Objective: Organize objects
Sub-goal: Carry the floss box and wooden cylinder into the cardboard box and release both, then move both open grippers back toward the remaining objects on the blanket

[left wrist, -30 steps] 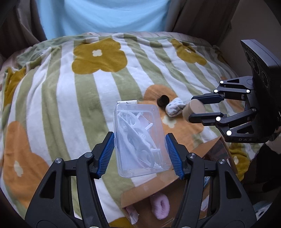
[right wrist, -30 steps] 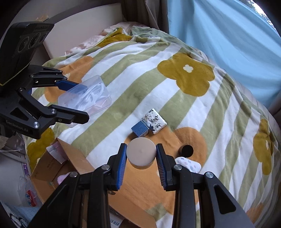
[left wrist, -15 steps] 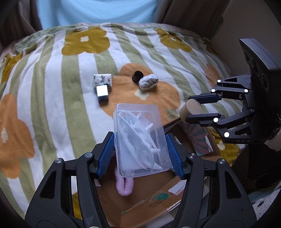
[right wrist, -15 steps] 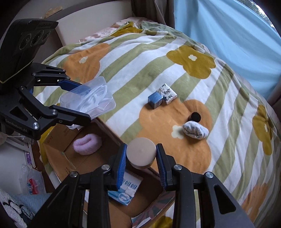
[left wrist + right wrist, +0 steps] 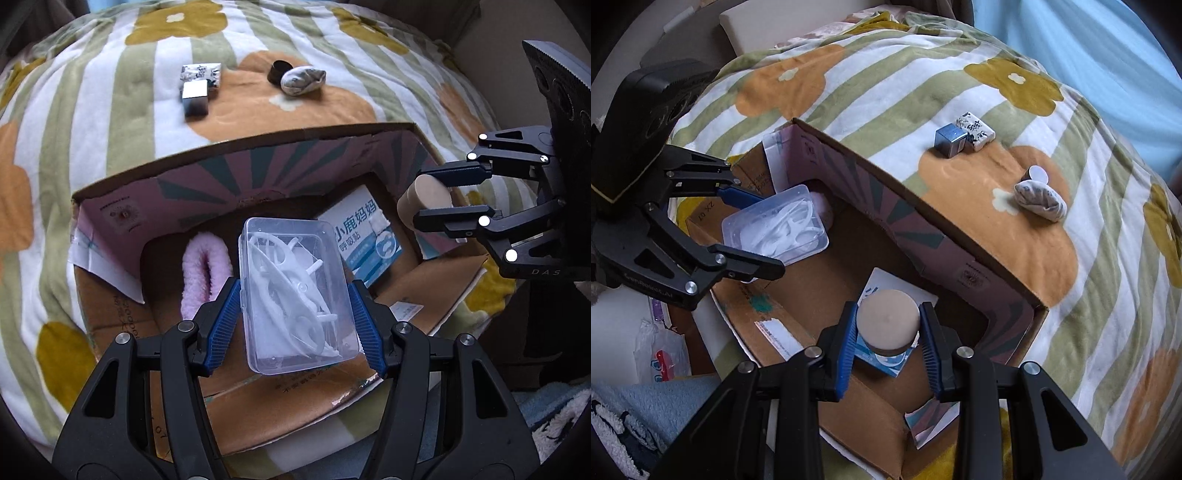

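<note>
Clear case point(image 5: 297, 295) of white plastic bits: clamped in left tongs point(image 5: 295, 328), now moved from over bed to above open cardboard box point(image 5: 258, 173). Round tan jar point(image 5: 888, 325): clamped in right tongs point(image 5: 888, 345), likewise over box. Both ready to drop; four items left on blanket point(image 5: 92, 92).

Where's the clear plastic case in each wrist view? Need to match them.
Left wrist: clear case at lower centre, clamped in the left gripper, above the cardboard box.
Right wrist: clear case at left of centre, in the left gripper.
Shared landmark: blue-and-white packet on the box floor.
</note>
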`<state>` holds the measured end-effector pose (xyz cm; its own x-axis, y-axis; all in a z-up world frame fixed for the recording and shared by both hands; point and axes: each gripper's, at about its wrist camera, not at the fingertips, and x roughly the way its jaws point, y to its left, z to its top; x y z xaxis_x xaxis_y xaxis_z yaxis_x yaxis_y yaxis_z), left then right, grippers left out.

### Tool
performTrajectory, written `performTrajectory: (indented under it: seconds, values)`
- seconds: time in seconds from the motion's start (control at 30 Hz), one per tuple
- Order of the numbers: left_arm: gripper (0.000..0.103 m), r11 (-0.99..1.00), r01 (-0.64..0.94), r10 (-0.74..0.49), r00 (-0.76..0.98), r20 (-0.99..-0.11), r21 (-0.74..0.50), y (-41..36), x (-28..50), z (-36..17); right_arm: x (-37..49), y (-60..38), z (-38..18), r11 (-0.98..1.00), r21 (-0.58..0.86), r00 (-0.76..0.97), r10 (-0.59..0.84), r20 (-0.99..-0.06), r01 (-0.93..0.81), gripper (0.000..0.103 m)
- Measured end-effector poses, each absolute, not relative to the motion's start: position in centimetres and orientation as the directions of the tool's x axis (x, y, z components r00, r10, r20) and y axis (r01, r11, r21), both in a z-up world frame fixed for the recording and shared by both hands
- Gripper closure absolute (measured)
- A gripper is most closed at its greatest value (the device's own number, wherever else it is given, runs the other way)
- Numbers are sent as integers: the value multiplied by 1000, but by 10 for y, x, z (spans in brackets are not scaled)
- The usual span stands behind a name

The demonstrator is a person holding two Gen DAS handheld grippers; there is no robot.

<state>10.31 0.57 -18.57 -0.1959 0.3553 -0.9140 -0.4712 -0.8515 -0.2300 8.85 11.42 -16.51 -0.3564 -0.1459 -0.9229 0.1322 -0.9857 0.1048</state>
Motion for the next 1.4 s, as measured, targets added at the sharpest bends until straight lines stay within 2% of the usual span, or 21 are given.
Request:
performTrajectory:
  seconds: [0.4, 0.47, 0.5, 0.53, 0.57, 0.6, 0.9, 1.4]
  values:
    - [46, -850, -479, 349, -206, -914, -217, 6, 102, -187, 92, 107, -168, -979, 119, -366, -173, -914, 166, 73]
    - [33, -854, -473, 342, -197, -919, -216, 6, 102, -188, 90, 107, -172, -981, 129, -350, -173, -921, 144, 73]
    - [3, -859, -466, 335, -195, -922, -213, 5, 102, -189, 90, 107, -173, -979, 144, -335, -185, -924, 142, 63]
    - [0, -860, -462, 338, -196, -920, -218, 4, 102, -188, 90, 108, -173, -978, 154, -333, -192, -923, 138, 53]
    - [0, -859, -459, 347, -196, -917, -227, 1, 102, -187, 92, 110, -173, -978, 158, -346, -195, -918, 133, 33]
    - [0, -861, -452, 353, -196, -915, -235, -1, 102, -187, 94, 110, -172, -978, 161, -358, -199, -912, 134, 28]
    - [0, -869, -422, 361, -180, -915, -259, -10, 102, -178, 98, 107, -171, -984, 135, -340, -167, -926, 116, 24]
    - [0, -868, -424, 366, -195, -910, -258, -15, 87, -160, 88, 108, -165, -980, 189, -307, -201, -930, 70, 24]
